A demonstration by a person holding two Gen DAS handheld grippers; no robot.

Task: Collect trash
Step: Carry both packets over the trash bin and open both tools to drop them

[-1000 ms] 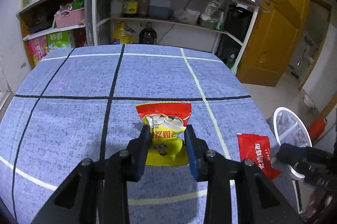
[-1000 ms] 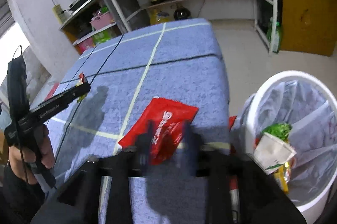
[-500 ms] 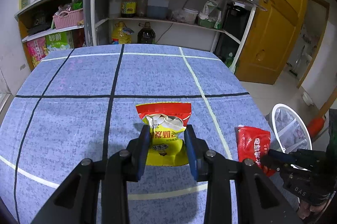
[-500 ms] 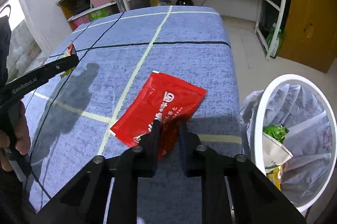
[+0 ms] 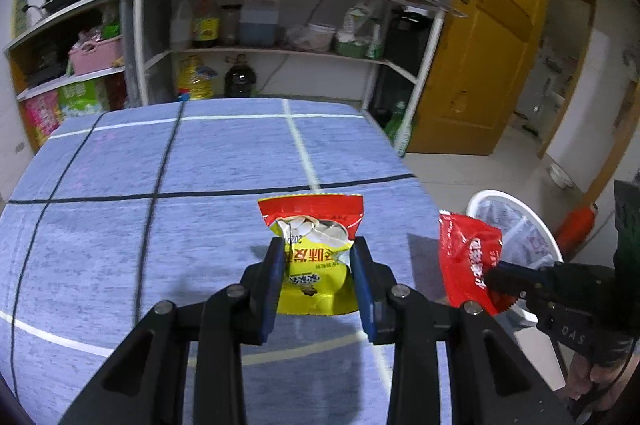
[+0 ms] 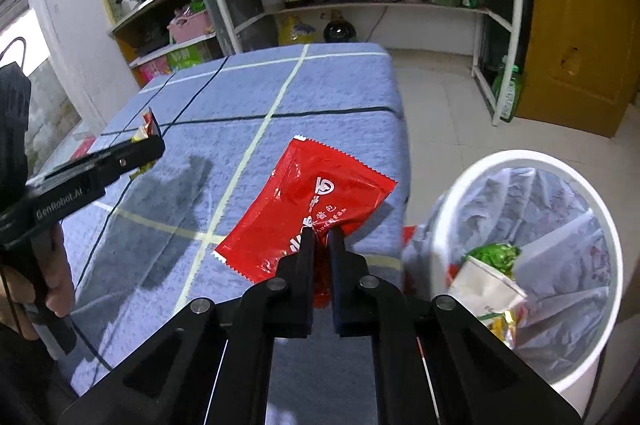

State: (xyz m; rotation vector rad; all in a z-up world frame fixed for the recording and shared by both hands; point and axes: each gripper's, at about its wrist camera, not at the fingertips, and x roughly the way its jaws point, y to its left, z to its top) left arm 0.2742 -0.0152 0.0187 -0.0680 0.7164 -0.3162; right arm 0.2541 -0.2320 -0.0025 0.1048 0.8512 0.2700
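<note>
My left gripper [image 5: 318, 249] is shut on a yellow and red snack bag [image 5: 316, 245] and holds it above the blue table [image 5: 160, 225]. My right gripper [image 6: 322, 237] is shut on a flat red sachet [image 6: 304, 209], lifted off the table near its right edge. The sachet [image 5: 468, 257] and the right gripper [image 5: 496, 277] also show at the right of the left wrist view. The left gripper [image 6: 152, 141] with the snack bag's edge shows at the left of the right wrist view. A white bin [image 6: 600, 217] lined with a clear bag stands on the floor to the right, holding several wrappers.
The table's right edge [image 6: 402, 153] drops to a tiled floor. Kitchen shelves [image 5: 260, 49] with bottles and pots stand behind the table. A yellow door [image 5: 480, 65] is at the right. The bin rim [image 5: 480, 197] shows beside the table.
The right gripper has closed on the red sachet and lifted it off the table. The left gripper, still holding the snack bag, has shifted right towards the table's edge.
</note>
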